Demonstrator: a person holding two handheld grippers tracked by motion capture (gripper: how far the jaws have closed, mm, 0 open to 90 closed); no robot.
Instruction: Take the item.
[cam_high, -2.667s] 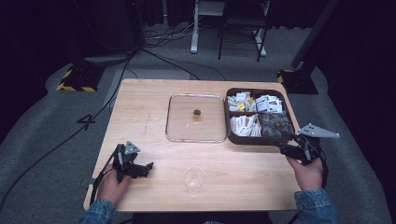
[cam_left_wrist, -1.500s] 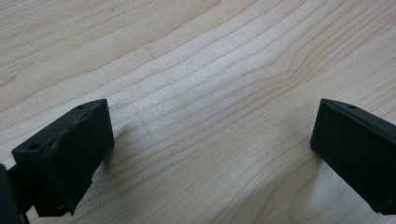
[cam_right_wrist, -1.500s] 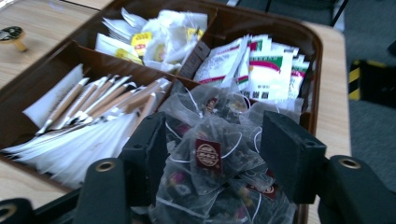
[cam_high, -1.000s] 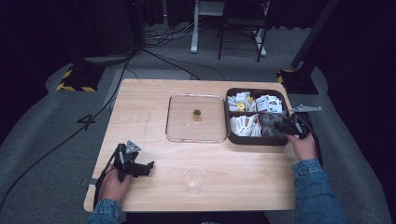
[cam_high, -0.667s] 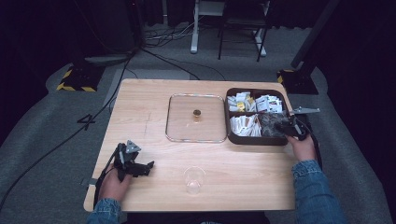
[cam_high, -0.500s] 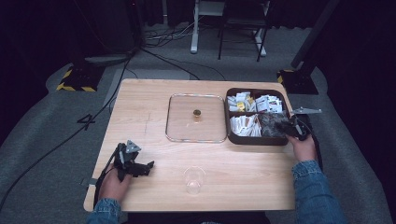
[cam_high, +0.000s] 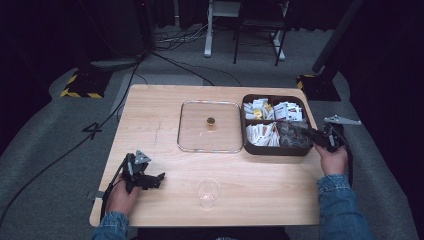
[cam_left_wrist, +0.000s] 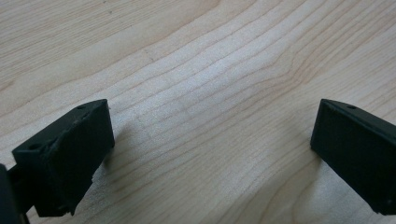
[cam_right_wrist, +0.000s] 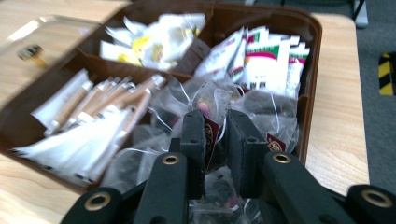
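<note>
Picking step: right gripper (cam_right_wrist: 215, 135) just pinched shut on what looks like a clear-wrapped tea bag (cam_right_wrist: 210, 128) in the near-right compartment of the brown organiser box (cam_high: 274, 148). Next: lifting clear, toward plastic cup (cam_high: 207, 192). Left gripper (cam_left_wrist: 210, 154) spread wide, idle on counter (cam_left_wrist: 196, 60).

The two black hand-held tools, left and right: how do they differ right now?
The left tool rests low on the bare wooden table, while the right tool reaches into the brown compartment box. In the left gripper view the left tool's jaws stand wide apart with nothing between them; in the right gripper view the right tool has closed on a clear tea-bag packet. Both are black, two-jawed, and each is held in one hand.
</note>
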